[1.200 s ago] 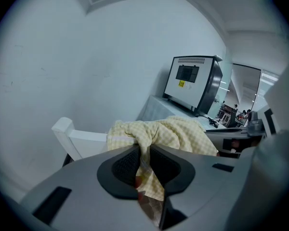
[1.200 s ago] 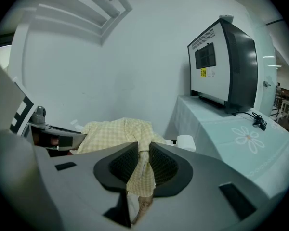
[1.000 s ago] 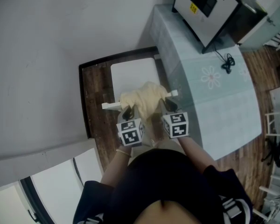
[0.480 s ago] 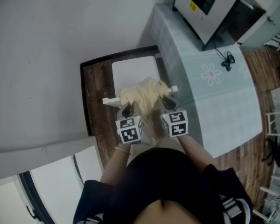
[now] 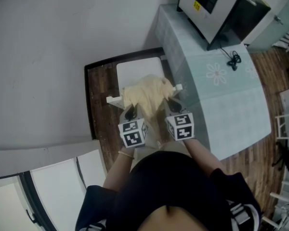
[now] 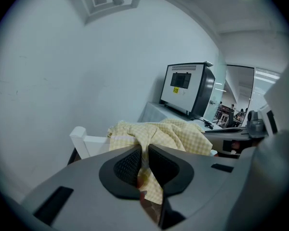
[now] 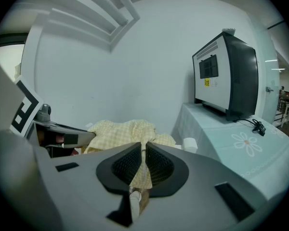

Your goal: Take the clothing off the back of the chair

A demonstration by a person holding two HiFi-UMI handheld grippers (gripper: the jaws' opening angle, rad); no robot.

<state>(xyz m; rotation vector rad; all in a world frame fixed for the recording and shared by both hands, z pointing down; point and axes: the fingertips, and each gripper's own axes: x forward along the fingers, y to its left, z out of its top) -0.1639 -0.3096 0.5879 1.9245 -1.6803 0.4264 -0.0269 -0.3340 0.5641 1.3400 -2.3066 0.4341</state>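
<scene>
**Inspector:** State of the left hand-held gripper [image 6: 145, 160]?

**Assistant:** Jaws nearly together, pinching a fold of the yellow checked garment [image 5: 147, 94]. The cloth runs between them and hangs out below.

**Inspector:** And the right hand-held gripper [image 7: 143, 165]?

**Assistant:** Same condition. Its jaws have just been closing, and a fold of the same garment is nipped between them.

**Inspector:** Where does the garment lie?

**Assistant:** Bunched over the top rail of the white chair [image 5: 137, 73]. The chair stands just beside the bench [image 5: 221, 109], which carries a boxy appliance [image 5: 209, 4]. Each end of the rail shows bare beyond the cloth.

**Inspector:** Why two grips, side by side?

**Assistant:** My judgement is that one hold towards each side shares the load. The garment can then come up level over the rail instead of dragging off one end and snagging. Both grippers reach in from the person's side and point downward, which suits a lift up and back.

**Inspector:** Progress?

**Assistant:** The grasp is made, but the garment is not yet clear of the chair back. The risk I note is a thin fold slipping out of either grip.
</scene>
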